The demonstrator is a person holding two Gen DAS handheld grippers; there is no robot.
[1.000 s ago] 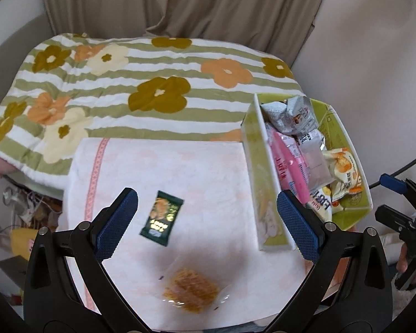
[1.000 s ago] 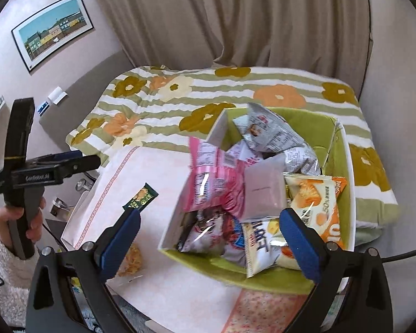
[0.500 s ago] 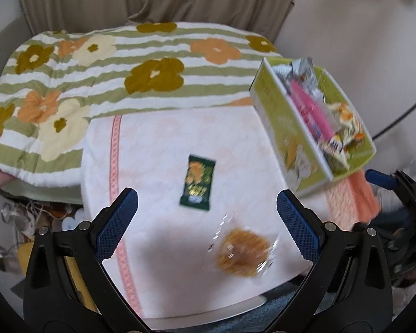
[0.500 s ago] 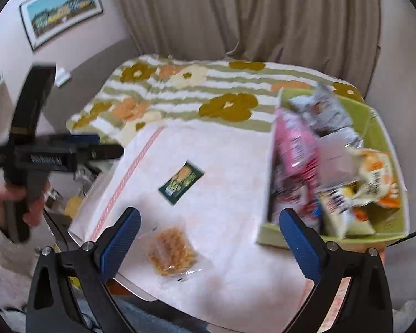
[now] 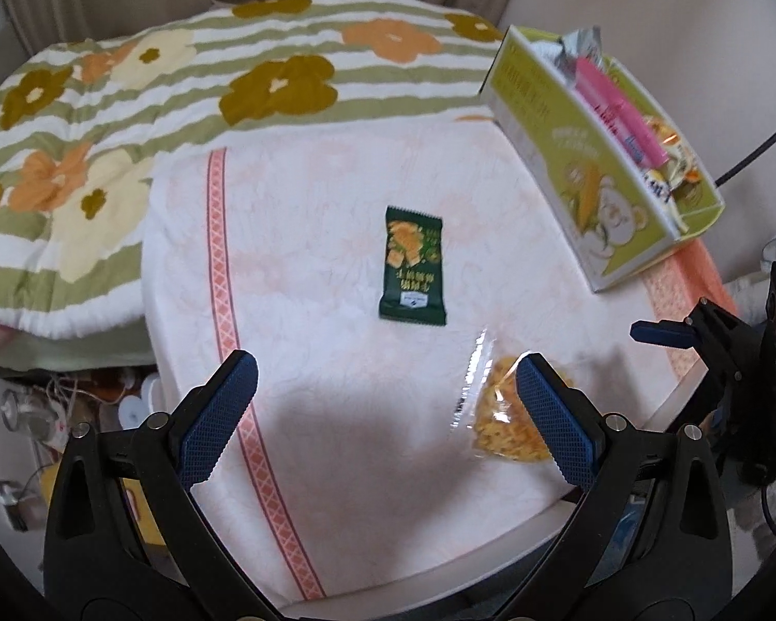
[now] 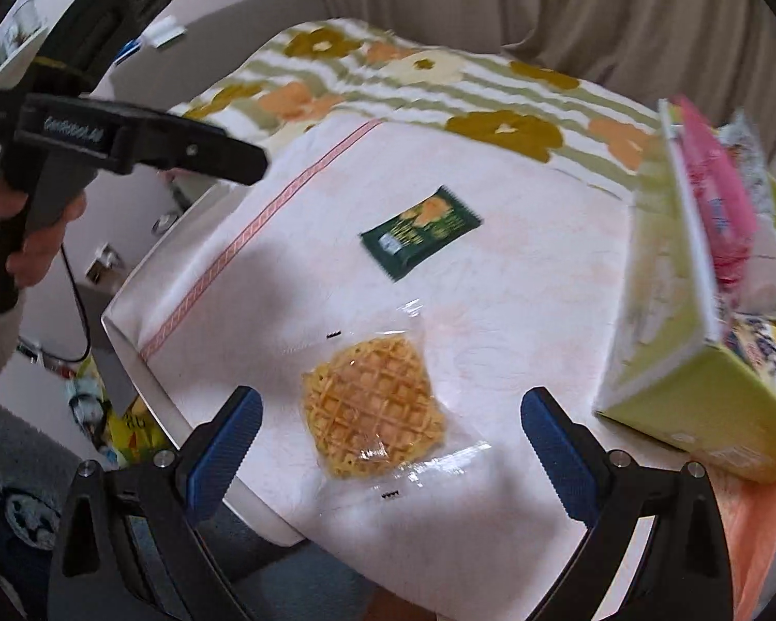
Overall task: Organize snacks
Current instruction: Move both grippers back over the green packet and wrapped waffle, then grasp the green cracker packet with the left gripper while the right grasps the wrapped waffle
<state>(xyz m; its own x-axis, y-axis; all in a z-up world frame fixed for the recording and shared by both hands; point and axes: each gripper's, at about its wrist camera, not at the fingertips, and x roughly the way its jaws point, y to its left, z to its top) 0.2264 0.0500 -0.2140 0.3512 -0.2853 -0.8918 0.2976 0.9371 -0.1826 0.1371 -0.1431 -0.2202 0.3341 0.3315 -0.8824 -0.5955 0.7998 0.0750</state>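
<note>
Behind everything, beige curtains are hanging over a bed spread with a striped green-and-white quilt printed with large orange, cream and brown flowers (image 5: 191,103). Against that bed, a low table under a white cloth with pink patterned borders (image 5: 305,269) is filling both views much more fully than it was a second ago: both cameras have been swinging away from the open yellow-green cardboard box crammed with snack packets (image 5: 569,155) and down toward the bare cloth. That box is now sitting at the table's far right corner, pushed to the edge of each view.

Two loose snacks are lying on the cloth outside the box, a little apart from each other. One is a dark green flat foil snack packet (image 5: 413,265). Nearer the table's front edge is a round golden waffle sealed in a clear plastic wrapper (image 6: 375,409).

At a guess, the waffle is the next pick, since the right gripper (image 6: 390,445) has been coming in until the wrapper lies framed between its blue-padded fingers. Those fingers are spread wide and holding nothing. The left gripper (image 5: 385,416) is likewise gaping and empty, hovering over the cloth, with the waffle partly hidden behind its right finger.
</note>
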